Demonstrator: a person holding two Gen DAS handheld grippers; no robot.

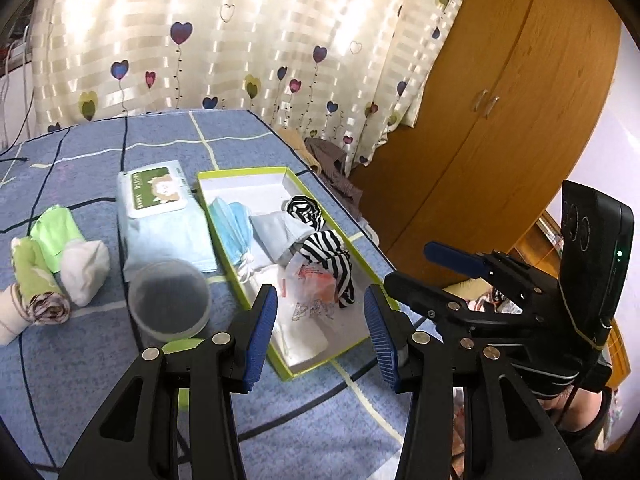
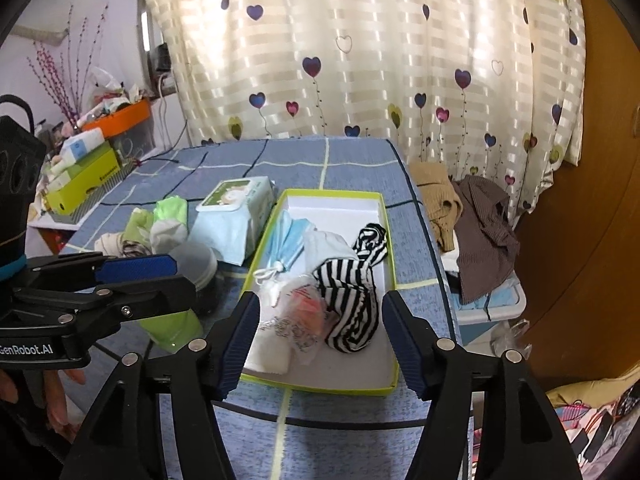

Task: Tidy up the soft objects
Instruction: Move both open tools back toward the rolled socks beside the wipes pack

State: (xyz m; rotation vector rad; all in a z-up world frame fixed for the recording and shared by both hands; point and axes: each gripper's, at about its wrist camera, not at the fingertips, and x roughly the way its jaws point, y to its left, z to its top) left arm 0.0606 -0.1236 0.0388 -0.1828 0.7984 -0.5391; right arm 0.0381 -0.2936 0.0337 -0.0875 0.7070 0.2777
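Observation:
A shallow green-rimmed box [image 1: 244, 171] [image 2: 332, 193] lies on the blue checked cloth. Inside are blue face masks [image 1: 232, 224] [image 2: 286, 240], a pale pouch [image 1: 276, 232], a black-and-white striped cloth [image 1: 328, 258] [image 2: 352, 300], a clear plastic bag with orange print [image 2: 304, 308] and a folded white cloth [image 1: 300, 340]. My left gripper [image 1: 320, 320] hangs open above the box's near end, with nothing between its pads. My right gripper [image 2: 320, 328] also stands open over the near end, empty. Left of the box lie rolled green and white cloths [image 1: 52, 264] [image 2: 160, 224].
A wet-wipes pack [image 1: 160, 192] [image 2: 236, 200] on a blue cloth and a clear round tub [image 1: 170, 300] sit between the rolls and the box. Heaped brown clothes [image 2: 480, 224] lie past the right edge. A wooden wardrobe [image 1: 500, 120] stands right, a cluttered shelf [image 2: 84, 176] left.

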